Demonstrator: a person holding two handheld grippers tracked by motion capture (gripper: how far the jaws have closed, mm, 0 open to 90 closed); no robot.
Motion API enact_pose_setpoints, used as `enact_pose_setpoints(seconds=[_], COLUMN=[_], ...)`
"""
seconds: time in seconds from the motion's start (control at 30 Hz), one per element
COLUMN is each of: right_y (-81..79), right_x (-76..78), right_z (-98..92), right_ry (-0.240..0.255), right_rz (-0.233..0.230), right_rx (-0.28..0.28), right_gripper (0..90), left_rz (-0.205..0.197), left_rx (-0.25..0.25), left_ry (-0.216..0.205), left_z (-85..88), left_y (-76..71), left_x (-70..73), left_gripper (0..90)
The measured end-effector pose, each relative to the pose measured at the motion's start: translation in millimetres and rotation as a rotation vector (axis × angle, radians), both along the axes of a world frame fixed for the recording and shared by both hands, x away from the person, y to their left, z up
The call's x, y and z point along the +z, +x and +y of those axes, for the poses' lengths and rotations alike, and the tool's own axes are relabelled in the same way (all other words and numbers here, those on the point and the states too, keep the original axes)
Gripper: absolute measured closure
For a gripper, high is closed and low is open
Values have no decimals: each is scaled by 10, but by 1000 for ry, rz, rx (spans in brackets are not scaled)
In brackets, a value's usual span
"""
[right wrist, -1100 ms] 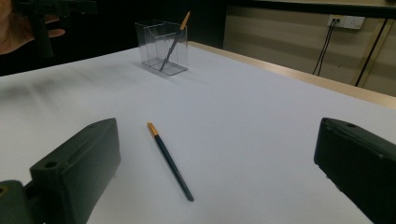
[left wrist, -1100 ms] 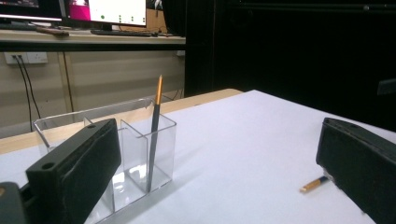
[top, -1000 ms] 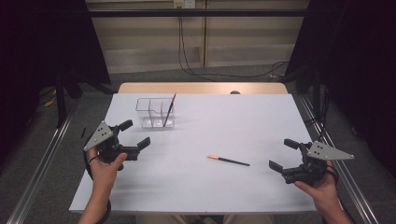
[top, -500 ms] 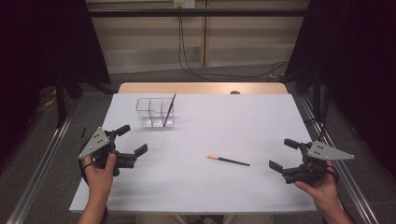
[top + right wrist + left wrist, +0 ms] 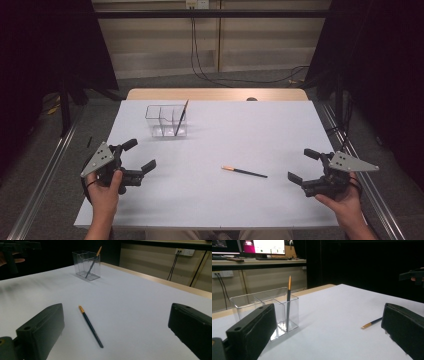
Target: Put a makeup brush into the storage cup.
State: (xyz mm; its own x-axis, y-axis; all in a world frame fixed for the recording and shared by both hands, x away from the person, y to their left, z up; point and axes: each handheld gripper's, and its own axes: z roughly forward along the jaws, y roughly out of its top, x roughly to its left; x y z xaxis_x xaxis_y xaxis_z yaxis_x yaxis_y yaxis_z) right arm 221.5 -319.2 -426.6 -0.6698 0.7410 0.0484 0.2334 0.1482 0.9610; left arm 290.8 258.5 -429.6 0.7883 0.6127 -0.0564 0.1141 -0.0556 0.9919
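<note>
Near the tabletop's front edge, a light, stiff, roll-prone pencil point(image 5: 244, 172) is lying; both the left gripper point(image 5: 133, 156) and right gripper point(image 5: 304, 165) are gaping wide — mid-shaft looks best.

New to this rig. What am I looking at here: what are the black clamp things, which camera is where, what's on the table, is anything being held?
No robot arm here: a person holds a two-jaw hand tool in each hand, the left gripper and the right gripper. The high view looks down from above the person's side of the white table. The two other views come from cameras riding on each gripper, looking out between its own black jaws. On the table stands a clear divided holder with one pencil leaning inside, and a second pencil lies flat near the middle. Both grippers are open and hold nothing.
</note>
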Motion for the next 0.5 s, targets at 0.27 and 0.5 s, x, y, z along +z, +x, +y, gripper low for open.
enact_pose_setpoints(seconds=[0.27,0.5], right_y=[10,38], right_x=[6,15], right_z=[7,26], right_ry=[-1,0], right_rz=[-5,-6], right_rx=[-1,-7], right_gripper=[0,0], left_rz=[6,4], left_rx=[-9,3], left_ry=[-10,-9], left_z=[28,82], left_y=[-55,-81], left_x=[-39,-40], left_gripper=[0,0])
